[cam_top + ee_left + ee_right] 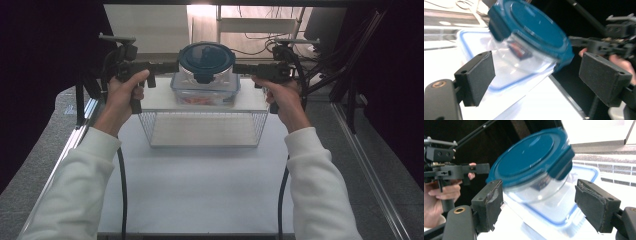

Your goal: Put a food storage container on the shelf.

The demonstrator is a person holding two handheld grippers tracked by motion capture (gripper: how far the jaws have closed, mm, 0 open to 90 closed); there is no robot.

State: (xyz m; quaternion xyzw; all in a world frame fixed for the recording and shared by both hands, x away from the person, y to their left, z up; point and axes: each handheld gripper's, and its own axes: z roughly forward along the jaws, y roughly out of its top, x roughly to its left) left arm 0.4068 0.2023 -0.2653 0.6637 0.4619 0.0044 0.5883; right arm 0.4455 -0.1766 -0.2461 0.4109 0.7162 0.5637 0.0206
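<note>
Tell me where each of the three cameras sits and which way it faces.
High view: above the person's side, looking forward and down at the round container stacked on the rectangular container; both forearms, left gripper and right gripper show.
Left gripper view: rides the left gripper, facing the round container.
Right gripper view: rides the right gripper.
Both gripper views share the round container and the opposite hand.
</note>
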